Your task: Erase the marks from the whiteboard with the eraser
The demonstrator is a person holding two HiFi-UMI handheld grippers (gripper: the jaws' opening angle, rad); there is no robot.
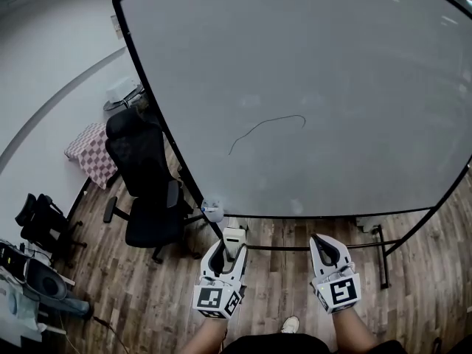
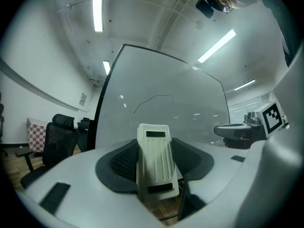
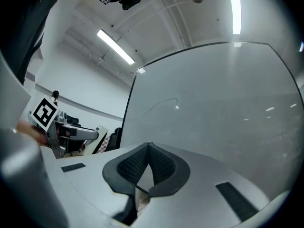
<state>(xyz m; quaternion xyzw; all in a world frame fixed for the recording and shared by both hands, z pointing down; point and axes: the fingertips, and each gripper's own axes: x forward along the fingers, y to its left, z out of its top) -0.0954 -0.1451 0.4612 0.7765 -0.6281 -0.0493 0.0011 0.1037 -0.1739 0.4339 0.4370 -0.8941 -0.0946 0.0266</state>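
A large whiteboard on a black stand fills the head view. One thin black curved line is drawn near its middle; the same line shows in the left gripper view and the line in the right gripper view. My left gripper is shut on a white eraser, held well short of the board; the eraser stands upright between the black pads. My right gripper is shut with nothing in it, its tips touching.
A black office chair stands left of the board's edge, with a checkered seat behind it. Another chair and equipment sit at the far left. The board's stand legs rest on the wood floor.
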